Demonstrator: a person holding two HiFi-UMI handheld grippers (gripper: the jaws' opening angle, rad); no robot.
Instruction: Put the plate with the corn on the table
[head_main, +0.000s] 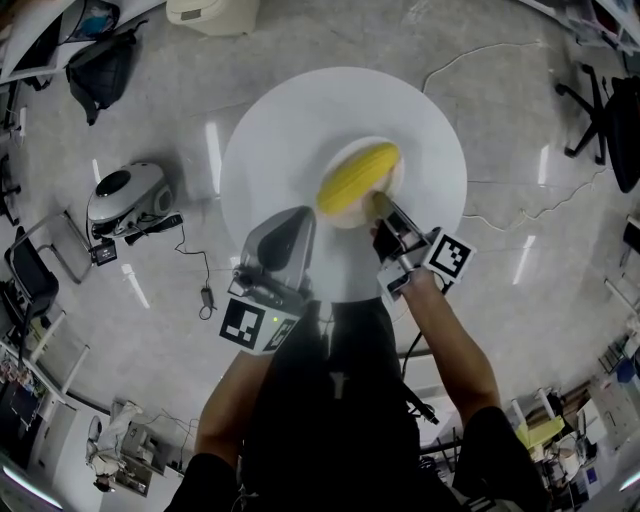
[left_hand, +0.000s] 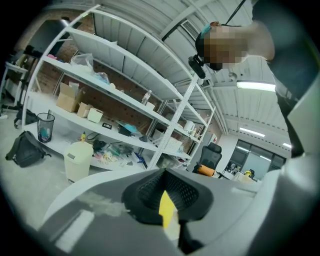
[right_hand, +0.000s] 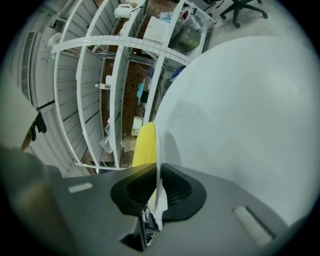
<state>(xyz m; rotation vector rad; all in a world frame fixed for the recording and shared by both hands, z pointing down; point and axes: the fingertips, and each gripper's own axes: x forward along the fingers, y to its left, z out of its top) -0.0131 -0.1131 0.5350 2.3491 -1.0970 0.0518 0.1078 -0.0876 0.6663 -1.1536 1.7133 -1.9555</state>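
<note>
R: my right gripper (right_hand: 156, 187), jaws pinched on rim of plate (right_hand: 158, 150), seen edge-on in right gripper view | head view only: corn (head_main: 358, 177) on plate, over middle of round white counter (head_main: 270, 150); resting or just above, cannot tell | L: my left gripper (head_main: 298, 218) over counter's near edge, jaws almost together; left gripper view alone shows yellow sliver (left_hand: 166, 209) in slit, cannot tell what

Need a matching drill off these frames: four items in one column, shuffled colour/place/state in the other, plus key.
Things:
1. corn
2. plate
3. table
4. bin

Descriptions:
A. cream, on the floor beyond the table
B. yellow, lying on the plate
C. rim clamped in the right gripper
D. big round white top, below the plate

Pairs: 1-B, 2-C, 3-D, 4-A
</note>
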